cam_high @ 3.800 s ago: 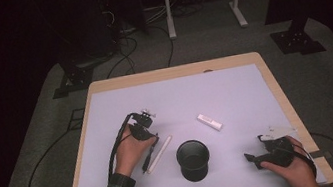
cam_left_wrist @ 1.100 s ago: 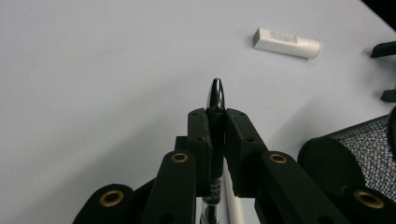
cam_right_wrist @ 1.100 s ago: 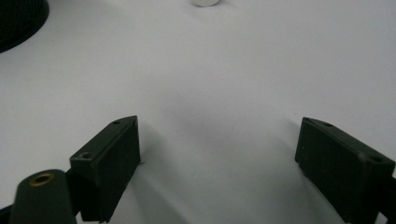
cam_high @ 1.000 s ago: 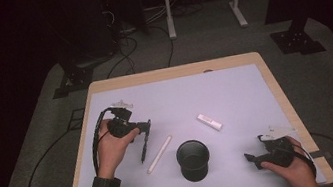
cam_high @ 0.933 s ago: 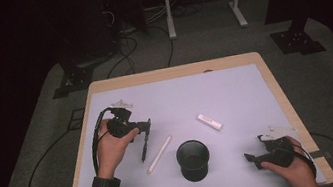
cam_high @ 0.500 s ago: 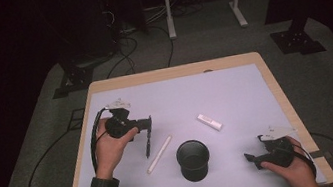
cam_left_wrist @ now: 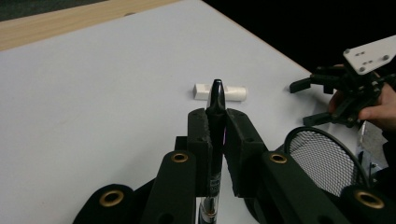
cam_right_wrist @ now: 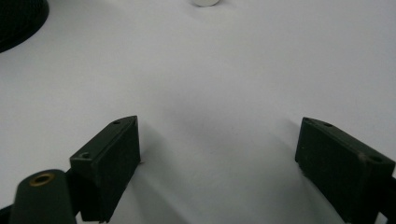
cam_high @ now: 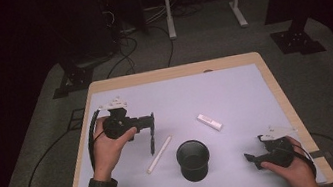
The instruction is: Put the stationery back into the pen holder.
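Left gripper (cam_high: 150,121) holds a black pen (cam_high: 151,140) above the left half of the desk (cam_high: 235,92); jaws closed on the barrel. In the left gripper view the pen (cam_left_wrist: 215,121) stands clamped between the pads, one end poking up past them. From the high view it hangs down off the jaw tips, clear of the desk. Judged reason for the lift: to carry it over the rim of the black mesh cup (cam_high: 193,159), which stands near-centre, to the right of the pen and nearer the person.

White pen (cam_high: 159,154) lies flat between held pen and cup, untouched. White eraser-like block (cam_high: 209,122) lies farther right, apart from both.

Right gripper (cam_high: 253,157) rests at the near right corner, jaws wide apart, nothing between them (cam_right_wrist: 215,154); judged idle, waiting.

Versus the earliest frame: the left hand was then down beside the white pen, with the black pen at desk level; now the pen is raised. Right hand, cup, block: no change.
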`<action>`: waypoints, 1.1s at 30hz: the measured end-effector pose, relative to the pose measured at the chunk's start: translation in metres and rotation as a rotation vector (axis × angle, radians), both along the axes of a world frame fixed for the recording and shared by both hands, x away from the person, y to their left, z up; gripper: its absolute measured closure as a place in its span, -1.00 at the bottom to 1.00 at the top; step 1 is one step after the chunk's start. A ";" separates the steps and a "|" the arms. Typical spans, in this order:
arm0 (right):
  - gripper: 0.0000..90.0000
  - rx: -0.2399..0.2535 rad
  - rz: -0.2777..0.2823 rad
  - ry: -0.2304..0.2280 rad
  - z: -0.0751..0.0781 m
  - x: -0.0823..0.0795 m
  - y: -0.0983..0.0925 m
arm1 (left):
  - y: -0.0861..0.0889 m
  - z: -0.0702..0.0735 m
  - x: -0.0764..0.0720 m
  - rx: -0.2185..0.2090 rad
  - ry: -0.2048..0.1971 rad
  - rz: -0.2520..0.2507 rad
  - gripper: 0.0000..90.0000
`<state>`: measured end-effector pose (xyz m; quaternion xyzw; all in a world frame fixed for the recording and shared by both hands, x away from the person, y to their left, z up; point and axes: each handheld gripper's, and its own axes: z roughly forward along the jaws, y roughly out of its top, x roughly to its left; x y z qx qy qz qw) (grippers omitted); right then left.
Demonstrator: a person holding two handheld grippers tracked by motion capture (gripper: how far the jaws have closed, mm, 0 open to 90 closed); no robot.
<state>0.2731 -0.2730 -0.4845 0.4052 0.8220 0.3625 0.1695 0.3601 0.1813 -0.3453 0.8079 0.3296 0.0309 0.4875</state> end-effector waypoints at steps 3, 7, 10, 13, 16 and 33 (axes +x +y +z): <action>-0.72 0.000 0.000 0.000 0.000 0.000 0.000 | -0.001 0.002 -0.002 -0.006 -0.016 -0.011 0.79; -0.72 0.000 0.000 -0.001 0.000 0.000 0.000 | -0.003 0.006 -0.005 -0.019 -0.027 -0.032 0.79; -0.72 0.000 0.000 -0.001 0.000 0.000 0.000 | -0.006 0.009 -0.007 -0.028 -0.039 -0.047 0.79; -0.72 0.000 0.000 0.000 0.000 0.000 0.000 | -0.007 0.011 -0.009 -0.036 -0.049 -0.054 0.79; -0.72 0.001 -0.002 0.002 0.000 0.000 0.000 | -0.008 0.017 -0.013 -0.048 -0.069 -0.068 0.79; -0.72 0.000 0.000 0.000 0.000 0.000 0.000 | -0.022 0.045 -0.038 -0.113 -0.152 -0.159 0.79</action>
